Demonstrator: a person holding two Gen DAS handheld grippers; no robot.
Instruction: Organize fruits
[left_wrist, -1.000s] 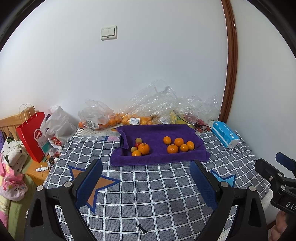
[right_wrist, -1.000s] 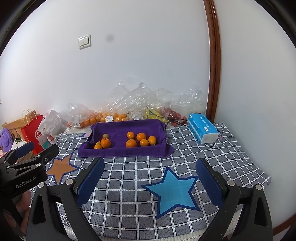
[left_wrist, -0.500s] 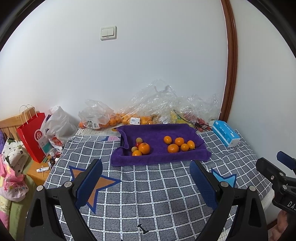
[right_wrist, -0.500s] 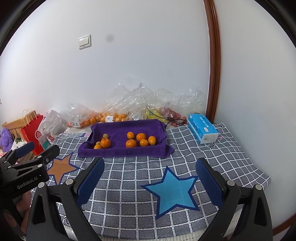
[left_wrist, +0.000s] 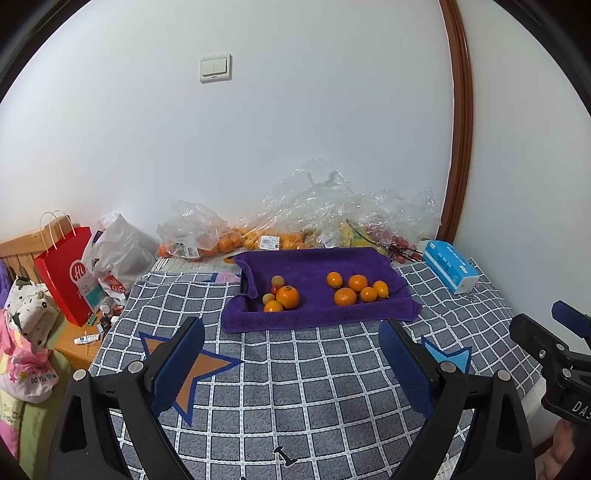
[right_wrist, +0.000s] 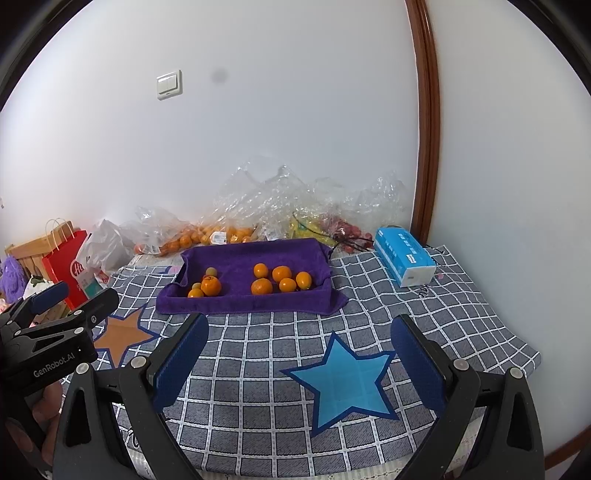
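Observation:
A purple towel-lined tray (left_wrist: 317, 317) (right_wrist: 240, 303) lies on the checked cloth near the wall. On its left lie a large orange (left_wrist: 287, 296) (right_wrist: 211, 286), smaller oranges and little greenish fruits. On its right sits a cluster of several oranges (left_wrist: 356, 288) (right_wrist: 280, 279). My left gripper (left_wrist: 291, 363) hovers open over the cloth, well in front of the tray, nothing between its fingers. My right gripper (right_wrist: 299, 360) is also open and empty, above the blue star (right_wrist: 345, 380).
Clear plastic bags of oranges (left_wrist: 255, 238) and other fruit lie against the wall behind the tray. A blue tissue box (left_wrist: 448, 266) (right_wrist: 404, 254) stands at the right. A red paper bag (left_wrist: 68, 273) and clutter sit beyond the cloth's left edge.
Both grippers stay open and almost still; the view has only drifted slightly. No fruit has moved.

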